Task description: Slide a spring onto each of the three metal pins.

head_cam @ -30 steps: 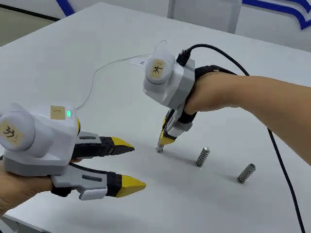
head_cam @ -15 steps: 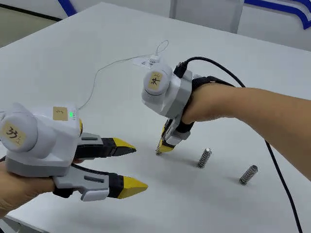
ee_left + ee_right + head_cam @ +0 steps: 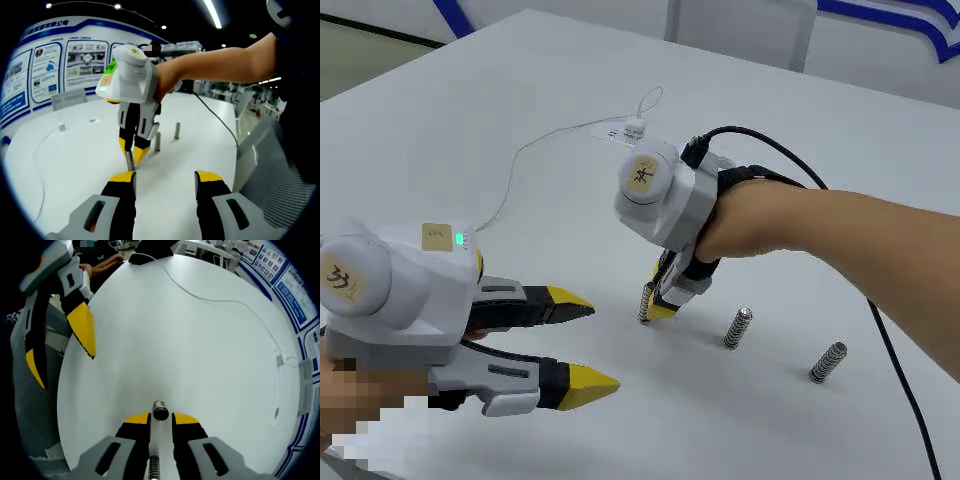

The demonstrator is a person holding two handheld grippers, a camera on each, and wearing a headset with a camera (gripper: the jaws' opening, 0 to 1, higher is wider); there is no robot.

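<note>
The right gripper (image 3: pixel 658 308) clamps a spring (image 3: pixel 645 301) mid-way across the white table (image 3: pixel 520 100), with a second spring (image 3: pixel 738 327) and a third spring (image 3: pixel 828 361) nearby. The left gripper (image 3: pixel 605 344) hovers near the front edge, jaws apart.

We see our left gripper (image 3: pixel 165 178) with its yellow-tipped jaws spread apart above the white table (image 3: pixel 75 150); ahead, the right gripper (image 3: pixel 135 151) points down, pinching a spring (image 3: pixel 130 161) upright at the tabletop; beyond it a second spring (image 3: pixel 157 141) and a third spring (image 3: pixel 176 130) stand upright, apart from each other.
</note>
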